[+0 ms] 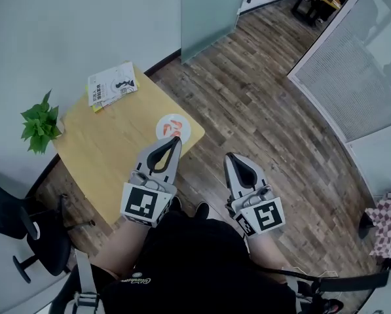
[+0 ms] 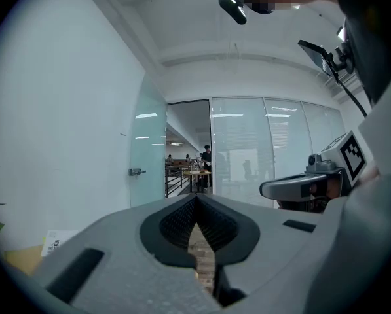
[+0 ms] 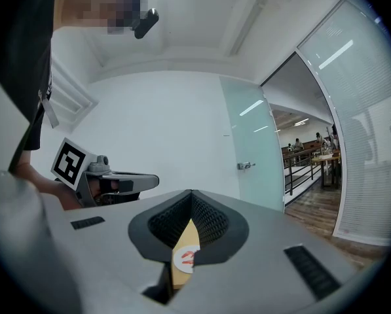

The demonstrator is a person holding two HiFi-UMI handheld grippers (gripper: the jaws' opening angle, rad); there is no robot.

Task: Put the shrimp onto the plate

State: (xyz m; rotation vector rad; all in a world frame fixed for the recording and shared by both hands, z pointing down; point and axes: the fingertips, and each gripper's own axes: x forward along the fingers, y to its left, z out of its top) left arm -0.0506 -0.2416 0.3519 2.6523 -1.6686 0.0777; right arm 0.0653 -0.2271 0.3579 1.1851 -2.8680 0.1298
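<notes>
Operator's posture, head view. I hold the left gripper (image 1: 177, 140) and the right gripper (image 1: 229, 156) low in front of my torso (image 1: 195, 260). Both point forward and away from me, side by side, near each other but not touching. The left gripper reaches slightly further forward than the right. Each carries its marker cube at the rear, nearest my body: left cube (image 1: 143, 204), right cube (image 1: 263, 216). My left forearm (image 1: 116, 246) runs bare from its cube back toward my side. In the left gripper view the jaws are pressed together, their tips meeting in a point. In the right gripper view the jaws likewise meet at their tips.
</notes>
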